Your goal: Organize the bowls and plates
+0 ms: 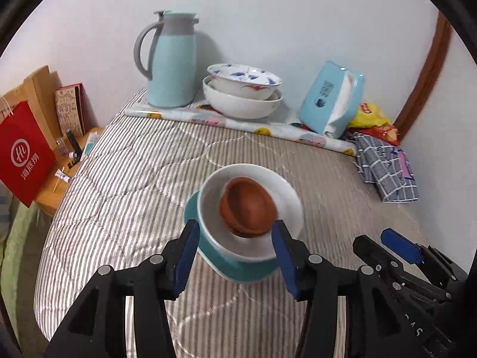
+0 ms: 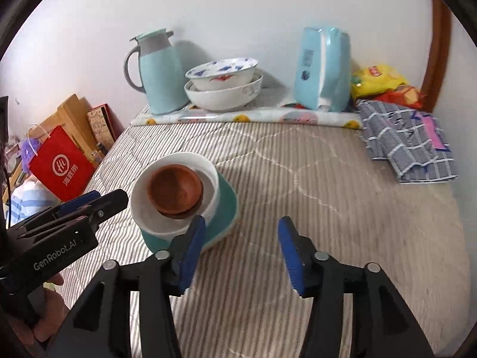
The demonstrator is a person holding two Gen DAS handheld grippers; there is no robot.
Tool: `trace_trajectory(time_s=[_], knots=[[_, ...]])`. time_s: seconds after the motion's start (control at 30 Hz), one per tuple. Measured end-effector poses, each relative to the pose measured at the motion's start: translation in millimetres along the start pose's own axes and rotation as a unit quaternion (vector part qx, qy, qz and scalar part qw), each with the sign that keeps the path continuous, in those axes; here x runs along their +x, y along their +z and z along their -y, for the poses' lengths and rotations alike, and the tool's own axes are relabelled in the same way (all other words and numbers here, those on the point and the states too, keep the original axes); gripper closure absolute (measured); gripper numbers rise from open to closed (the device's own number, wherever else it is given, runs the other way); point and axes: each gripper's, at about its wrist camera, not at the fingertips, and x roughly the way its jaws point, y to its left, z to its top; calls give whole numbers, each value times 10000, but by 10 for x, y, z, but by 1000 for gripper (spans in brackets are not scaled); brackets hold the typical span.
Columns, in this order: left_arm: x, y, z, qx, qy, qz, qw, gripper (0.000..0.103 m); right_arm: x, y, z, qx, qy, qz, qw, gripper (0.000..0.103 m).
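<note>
While the left gripper (image 1: 235, 253) straddles a nested stack near the middle of the striped quilt (image 1: 125, 161), its blue pads sit against both sides of the teal bowl (image 1: 238, 268), closed on it. Inside that sits a white bowl (image 1: 277, 191), and inside that a brown bowl (image 1: 247, 208): three in the stack, tilted in the left wrist view. The right wrist view shows what the left cannot: the stack (image 2: 184, 197) from the side at ten o'clock, and the right gripper (image 2: 241, 250) spread wide with nothing between its fingers, bare quilt under it. From the left camera the right gripper appears only as black links at four o'clock. At twelve o'clock, against the wall, two more bowls (image 1: 243, 89) nest on a fruit-print cloth (image 1: 238, 122), beside one pale blue jug (image 1: 171, 59) at eleven and one tissue pack (image 1: 331, 98) at one. A checked cloth (image 2: 408, 146) lies at two o'clock.
</note>
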Motion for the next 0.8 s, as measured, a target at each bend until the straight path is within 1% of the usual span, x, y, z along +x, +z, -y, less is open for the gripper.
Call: trace_trajectory(time_s=[0.07,0.13,0.17,0.27,0.33,0.37,0.4,0.47,0.6,0.67,0.73,0.8], knots=[[-76,-35,68,35,-5,67,10000,51,-97,-43,20,-17,-143,66,9999,51],[-152,-72,136,89,11,141,9999,48,-192,-79,47,9,-208,121,9997,42],[-200,-97,190,141,48,188,9997,46,-244,-102,73,46,-221,168,9996,34],[-304,-155,306,265,69,265,9993,45,-416,-179,159,130,-254,321,9991,33],[-375,-197,372,331,100,332,9988,38,-489,-211,216,193,-301,359,9987,33],[-419,-221,408,363,109,396,9985,31,-540,-237,258,239,-342,379,9984,33],[-452,-241,433,389,113,451,9982,29,-582,-261,290,272,-362,391,9982,33],[-528,-294,501,440,144,543,9974,27,-645,-294,340,294,-399,418,9979,33],[-598,-369,602,499,146,566,9970,21,-778,-386,434,329,-532,425,9971,33],[-623,-409,642,535,146,575,9968,20,-827,-428,476,392,-556,429,9968,32],[-647,-447,674,550,136,581,9967,19,-869,-473,510,422,-605,436,9963,26],[-671,-476,698,563,176,600,9965,18,-909,-513,536,417,-760,472,9951,17]])
